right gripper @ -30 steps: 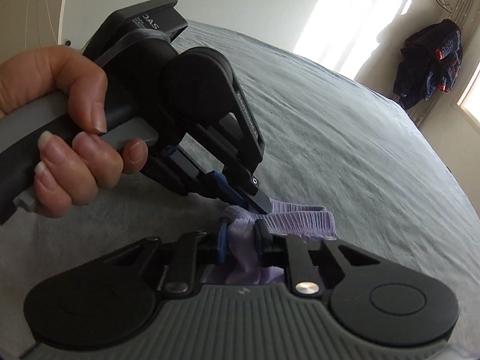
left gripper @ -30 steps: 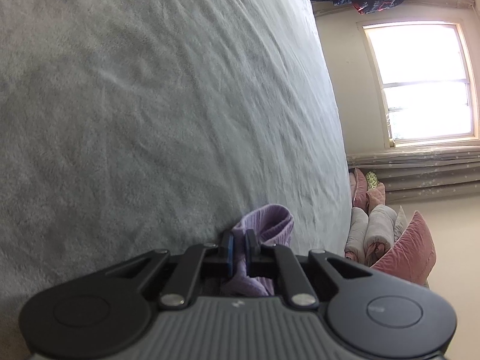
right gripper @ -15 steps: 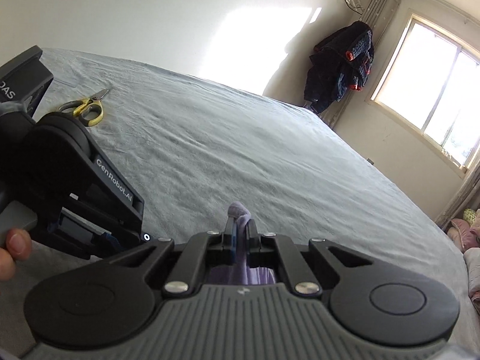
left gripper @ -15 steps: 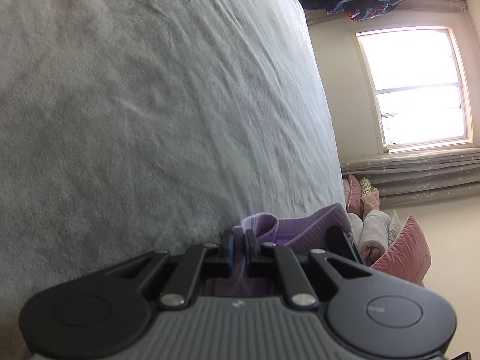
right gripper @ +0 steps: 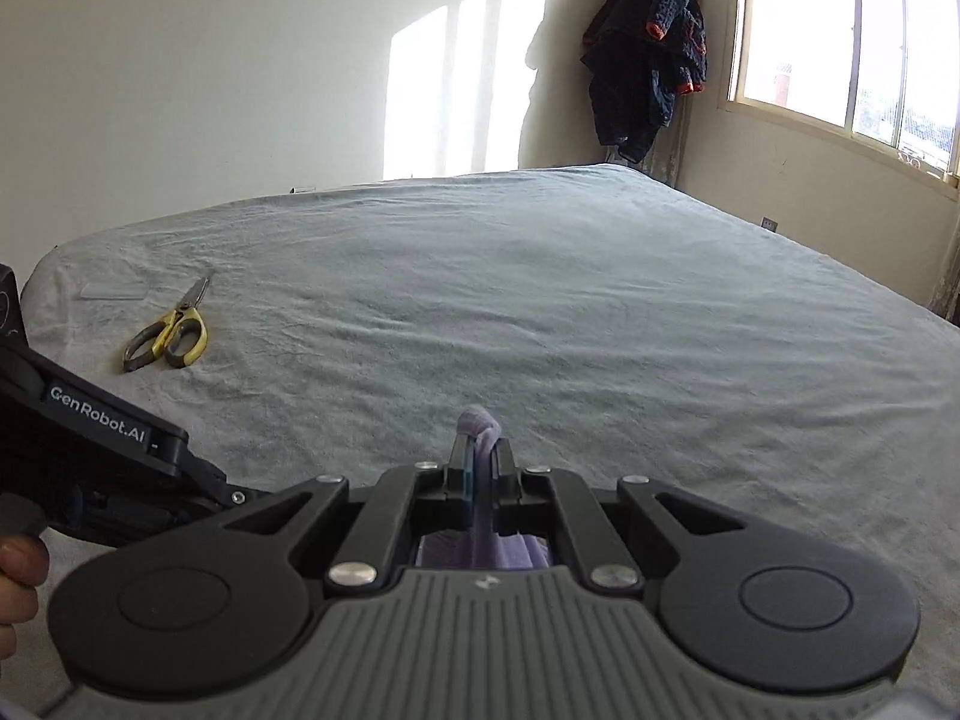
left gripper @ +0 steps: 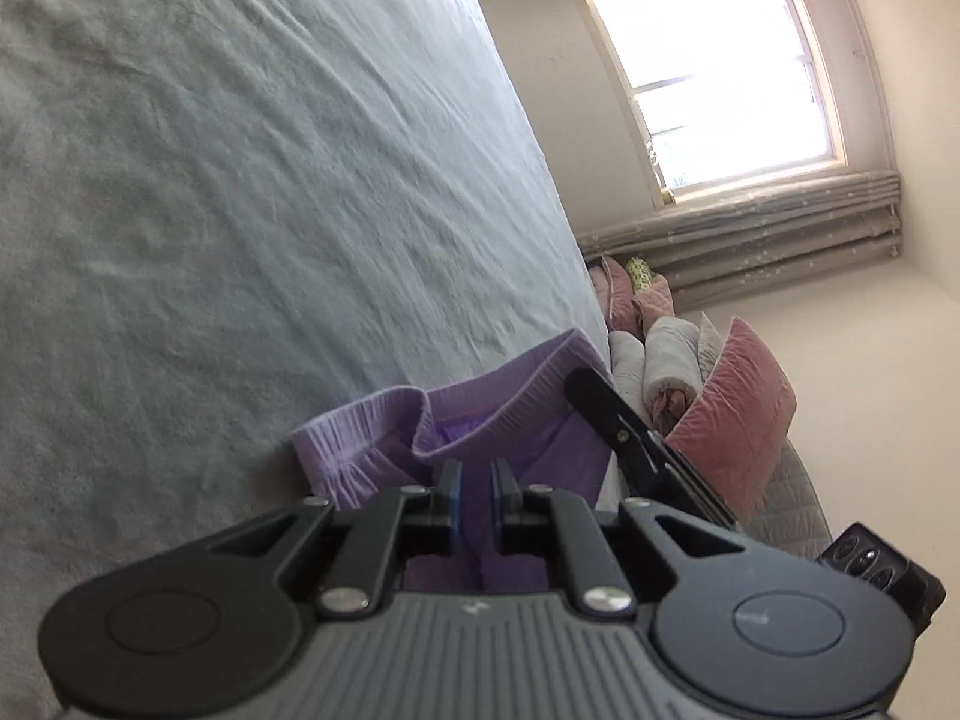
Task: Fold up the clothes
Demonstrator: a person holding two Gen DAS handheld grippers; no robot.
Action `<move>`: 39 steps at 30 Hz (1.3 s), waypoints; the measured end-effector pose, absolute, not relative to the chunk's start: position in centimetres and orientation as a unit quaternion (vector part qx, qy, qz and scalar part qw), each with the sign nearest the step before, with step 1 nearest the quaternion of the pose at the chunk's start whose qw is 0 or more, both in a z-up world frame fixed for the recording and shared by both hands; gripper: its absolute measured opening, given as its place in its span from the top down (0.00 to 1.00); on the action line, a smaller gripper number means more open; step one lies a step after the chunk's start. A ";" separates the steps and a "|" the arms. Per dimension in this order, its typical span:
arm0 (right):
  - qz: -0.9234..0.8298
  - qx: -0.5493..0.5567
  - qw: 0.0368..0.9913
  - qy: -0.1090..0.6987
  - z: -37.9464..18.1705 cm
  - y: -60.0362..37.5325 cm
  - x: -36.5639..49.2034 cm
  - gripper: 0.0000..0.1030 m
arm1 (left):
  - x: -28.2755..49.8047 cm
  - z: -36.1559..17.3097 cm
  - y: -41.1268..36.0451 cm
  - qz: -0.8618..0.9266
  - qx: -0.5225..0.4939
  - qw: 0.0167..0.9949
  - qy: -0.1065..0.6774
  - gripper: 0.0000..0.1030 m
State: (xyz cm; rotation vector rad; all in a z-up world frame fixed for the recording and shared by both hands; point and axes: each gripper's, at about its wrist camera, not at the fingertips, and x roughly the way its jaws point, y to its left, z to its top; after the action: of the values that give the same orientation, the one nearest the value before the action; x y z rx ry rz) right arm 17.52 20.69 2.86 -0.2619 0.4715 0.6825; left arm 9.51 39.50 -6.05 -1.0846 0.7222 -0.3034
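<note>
Below, both grippers pinch one lilac garment (left gripper: 480,420) over a grey bed (left gripper: 240,210).

Left wrist view: the left gripper (left gripper: 476,483) has its jaws drawn close on a fold of the garment, which passes between the blue-lined pads and hangs beneath the tool. A ribbed band of the cloth runs from this pinch toward the right gripper (left gripper: 591,387), whose dark finger enters from the right and touches the band's far end. The cloth lies at the near edge of the bed. Beyond the bed edge are pink cushions (left gripper: 738,414) and rolled grey bedding (left gripper: 666,360), beneath a bright window (left gripper: 720,72).

Right wrist view: the right gripper (right gripper: 478,459) is clenched on a thin ridge of the garment (right gripper: 477,423); a small tuft stands above the fingertips and more cloth shows below the jaws. The left gripper's body (right gripper: 96,432), marked "GenRobot.AI", lies at the left edge, with fingers of the left hand (right gripper: 18,576) on it. Yellow-handled scissors (right gripper: 168,330) lie on the bed (right gripper: 600,312), well apart from the garment, with a small white slip (right gripper: 114,290) just beyond them. A dark jacket (right gripper: 648,54) hangs in the corner beside the window (right gripper: 840,36).
</note>
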 end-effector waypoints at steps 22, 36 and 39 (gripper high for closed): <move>0.355 -0.055 0.895 0.266 3.3 18.3 19.1 0.95 | 20.4 -11.8 36.9 -0.105 -0.567 0.734 0.359 0.97; 0.382 -0.117 0.869 0.291 -2.0 22.9 14.6 0.95 | 19.3 -10.9 40.4 -0.079 -0.601 0.719 0.339 0.86; 0.384 -0.135 0.863 0.298 -2.9 23.5 14.0 0.93 | 17.9 -9.6 41.2 -0.068 -0.576 0.743 0.335 0.70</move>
State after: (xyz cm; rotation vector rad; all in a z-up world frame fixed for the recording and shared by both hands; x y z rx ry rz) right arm 14.03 23.47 -2.91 -0.2831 0.6256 0.8060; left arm 17.89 41.20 -9.65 -1.2614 0.7348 -0.1487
